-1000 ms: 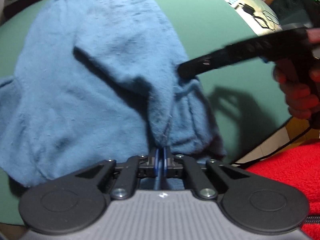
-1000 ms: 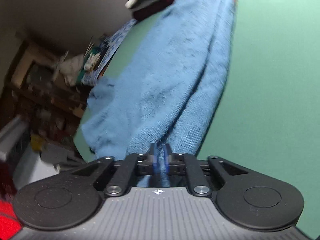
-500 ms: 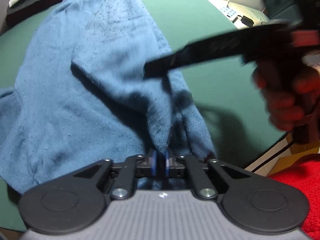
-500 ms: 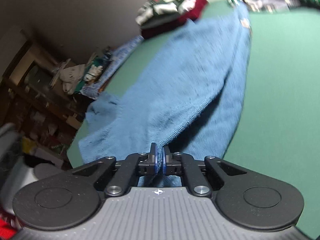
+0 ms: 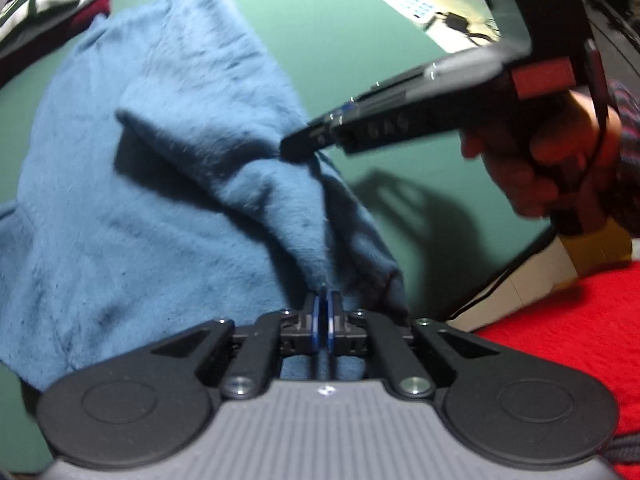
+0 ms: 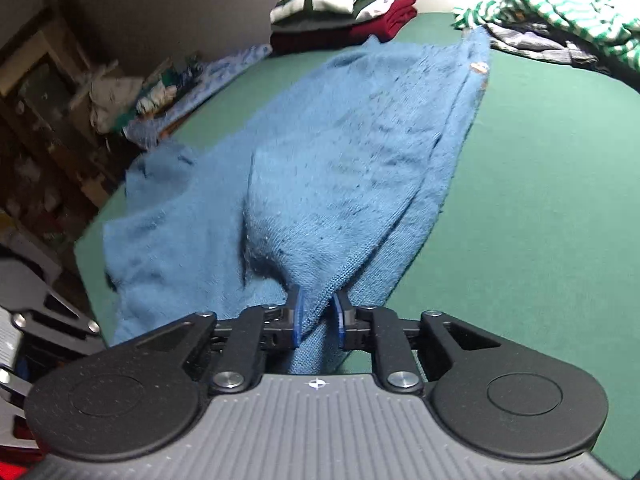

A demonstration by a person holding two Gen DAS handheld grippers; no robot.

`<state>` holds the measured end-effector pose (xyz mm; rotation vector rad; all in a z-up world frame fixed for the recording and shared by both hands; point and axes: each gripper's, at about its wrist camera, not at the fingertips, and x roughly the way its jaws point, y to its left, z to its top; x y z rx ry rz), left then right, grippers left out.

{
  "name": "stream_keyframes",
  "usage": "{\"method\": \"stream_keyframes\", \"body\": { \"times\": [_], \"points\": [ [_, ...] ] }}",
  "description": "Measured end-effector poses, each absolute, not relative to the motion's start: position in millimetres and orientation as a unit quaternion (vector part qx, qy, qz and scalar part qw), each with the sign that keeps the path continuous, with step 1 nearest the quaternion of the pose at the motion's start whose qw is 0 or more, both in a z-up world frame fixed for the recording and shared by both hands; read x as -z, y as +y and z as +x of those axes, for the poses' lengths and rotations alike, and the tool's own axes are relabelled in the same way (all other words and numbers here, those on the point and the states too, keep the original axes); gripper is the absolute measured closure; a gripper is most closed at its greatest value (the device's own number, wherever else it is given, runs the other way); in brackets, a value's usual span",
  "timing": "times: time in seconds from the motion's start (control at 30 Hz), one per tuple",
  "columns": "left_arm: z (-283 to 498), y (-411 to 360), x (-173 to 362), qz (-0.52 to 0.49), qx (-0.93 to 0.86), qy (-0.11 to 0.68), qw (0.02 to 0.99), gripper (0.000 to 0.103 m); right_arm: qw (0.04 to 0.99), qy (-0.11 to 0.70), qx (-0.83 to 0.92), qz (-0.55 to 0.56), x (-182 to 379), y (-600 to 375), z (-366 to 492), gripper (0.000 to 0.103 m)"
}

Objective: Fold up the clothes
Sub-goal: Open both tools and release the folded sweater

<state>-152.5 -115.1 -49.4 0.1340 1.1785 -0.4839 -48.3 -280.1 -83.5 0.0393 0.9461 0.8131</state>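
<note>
A blue knitted sweater (image 5: pixel 168 168) lies spread on the green table (image 5: pixel 340 40), with a fold raised near the front edge. My left gripper (image 5: pixel 324 300) is shut on the sweater's near edge, which pulls up into a ridge. In the right wrist view the sweater (image 6: pixel 352 152) stretches away towards the far clothes. My right gripper (image 6: pixel 318 316) has its jaws opening, and a bunched fold of the sweater hangs loosely between the blue pads. The left wrist view shows the right gripper (image 5: pixel 292 146) held by a hand (image 5: pixel 540 168), its tip at the raised fold.
A folded stack of red, green and white clothes (image 6: pixel 344 8) sits at the table's far left. A loose heap with a green striped garment (image 6: pixel 560 4) lies far right. Red fabric (image 5: pixel 568 348) is at the near right. Cluttered shelves (image 6: pixel 48 120) stand beyond the table's left edge.
The right gripper's pads, shut on the fold half a second ago, have parted. It has rolled, so the table now looks more level. The left gripper stays shut on the edge.
</note>
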Motion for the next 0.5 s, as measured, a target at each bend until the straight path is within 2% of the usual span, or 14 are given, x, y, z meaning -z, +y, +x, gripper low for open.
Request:
{"method": "stream_keyframes", "body": {
  "times": [0.17, 0.27, 0.37, 0.5],
  "points": [
    [-154, -94, 37, 0.069, 0.23, 0.537, 0.809, 0.099, 0.815, 0.411, -0.408, 0.01, 63, -295, -62, 0.083],
    [-141, -68, 26, 0.073, 0.195, 0.514, 0.832, 0.09, 0.802, 0.39, -0.452, -0.003, 59, -287, -76, 0.083],
    [-111, -43, 22, 0.053, 0.156, 0.498, 0.851, 0.096, 0.785, 0.389, -0.481, -0.029, 66, -272, -87, 0.083],
    [-66, -43, 33, 0.021, 0.151, 0.477, 0.865, 0.095, 0.753, 0.42, -0.504, -0.058, 80, -260, -98, 0.083]
  ]
}}
